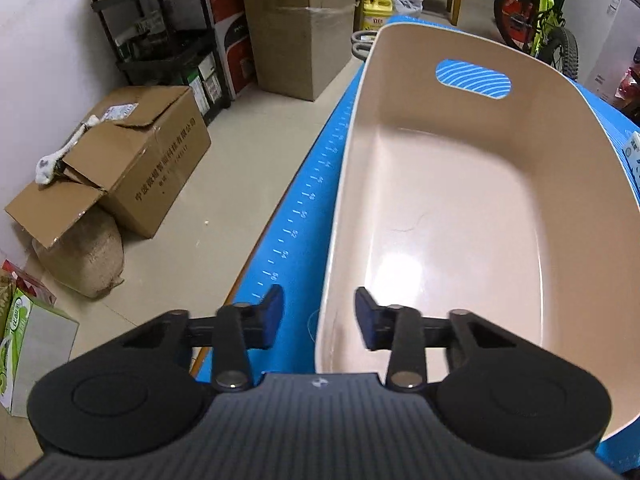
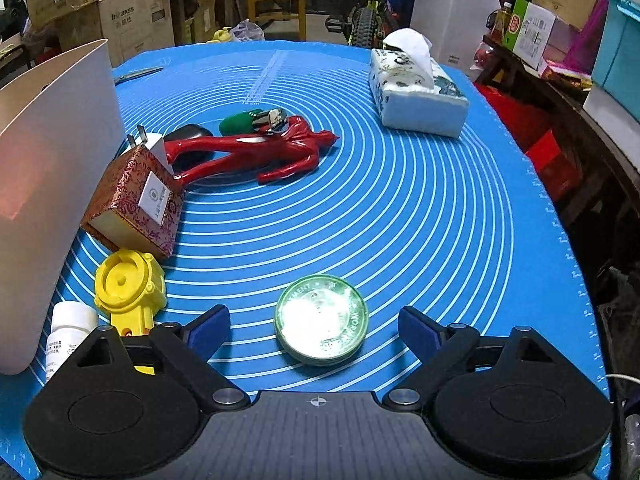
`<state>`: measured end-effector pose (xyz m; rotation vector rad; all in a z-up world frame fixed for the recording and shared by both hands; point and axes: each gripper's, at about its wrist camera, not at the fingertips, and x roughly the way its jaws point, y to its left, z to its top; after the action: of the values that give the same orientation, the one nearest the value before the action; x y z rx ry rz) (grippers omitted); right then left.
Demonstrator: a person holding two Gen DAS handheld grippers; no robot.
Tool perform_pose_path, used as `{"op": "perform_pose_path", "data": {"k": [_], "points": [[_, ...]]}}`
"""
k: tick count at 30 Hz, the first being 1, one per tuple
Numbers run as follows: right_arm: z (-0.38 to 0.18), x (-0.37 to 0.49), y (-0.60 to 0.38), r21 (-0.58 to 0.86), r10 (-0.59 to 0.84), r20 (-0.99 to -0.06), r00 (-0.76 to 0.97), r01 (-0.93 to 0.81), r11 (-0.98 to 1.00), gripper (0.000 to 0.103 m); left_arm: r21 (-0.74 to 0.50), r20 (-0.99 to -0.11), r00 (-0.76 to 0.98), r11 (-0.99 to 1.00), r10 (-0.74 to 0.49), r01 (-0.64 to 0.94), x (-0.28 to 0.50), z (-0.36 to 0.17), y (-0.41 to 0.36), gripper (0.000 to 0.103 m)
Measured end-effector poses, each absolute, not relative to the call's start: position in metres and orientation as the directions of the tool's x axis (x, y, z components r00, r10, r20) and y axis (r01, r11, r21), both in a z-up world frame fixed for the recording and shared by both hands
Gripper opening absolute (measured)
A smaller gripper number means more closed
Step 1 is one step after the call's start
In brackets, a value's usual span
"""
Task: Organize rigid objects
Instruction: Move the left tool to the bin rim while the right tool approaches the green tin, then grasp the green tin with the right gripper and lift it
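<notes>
The left gripper point(image 1: 319, 314) straddled the near-left rim of the beige bin point(image 1: 460, 216), pads not touching it. The right gripper point(image 2: 314, 330) stood open around the round green tin point(image 2: 321, 319), clear of its sides.

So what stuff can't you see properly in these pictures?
- White bottle, right wrist view: its lower part is hidden behind the right gripper, and the label print is too small to read.
- Yellow toy, same view: its lower end goes behind the gripper body.
- Black thing: mostly hidden by the red figure.
- Round green tin: glare washes out its lid.
- Tub, left wrist view: near end hidden by the left gripper.
</notes>
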<state>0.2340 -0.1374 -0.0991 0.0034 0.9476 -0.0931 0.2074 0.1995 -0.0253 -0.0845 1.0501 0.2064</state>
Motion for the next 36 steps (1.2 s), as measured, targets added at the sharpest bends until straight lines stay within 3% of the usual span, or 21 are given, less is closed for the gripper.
{"op": "perform_pose_path", "data": {"k": [8,12,15,26,36], "points": [[-0.1,0.235,-0.146,0.001,-0.067,-0.815,0.576,0.117,0.993,0.072,0.021,-0.872,0.476,0.979,0.117,-0.201,0.207,-0.026,0.197,0.02],[-0.099,0.233,-0.144,-0.003,-0.062,-0.816,0.575,0.102,0.995,0.061,0.024,-0.876,0.468,0.979,0.118,-0.202,0.208,-0.028,0.197,0.018],[-0.098,0.231,-0.142,-0.003,-0.059,-0.816,0.575,0.097,0.995,0.055,0.002,-0.877,0.471,0.98,0.097,-0.198,0.208,-0.027,0.197,0.009],[-0.071,0.221,-0.139,-0.007,-0.067,-0.768,0.637,0.096,0.995,0.054,-0.003,-0.878,0.47,0.982,0.089,-0.191,0.208,-0.027,0.2,0.009],[0.001,0.223,-0.109,0.057,0.042,-0.638,0.769,-0.007,0.998,0.054,0.009,-0.875,0.474,0.983,0.096,-0.183,0.207,-0.028,0.195,0.009]]}}
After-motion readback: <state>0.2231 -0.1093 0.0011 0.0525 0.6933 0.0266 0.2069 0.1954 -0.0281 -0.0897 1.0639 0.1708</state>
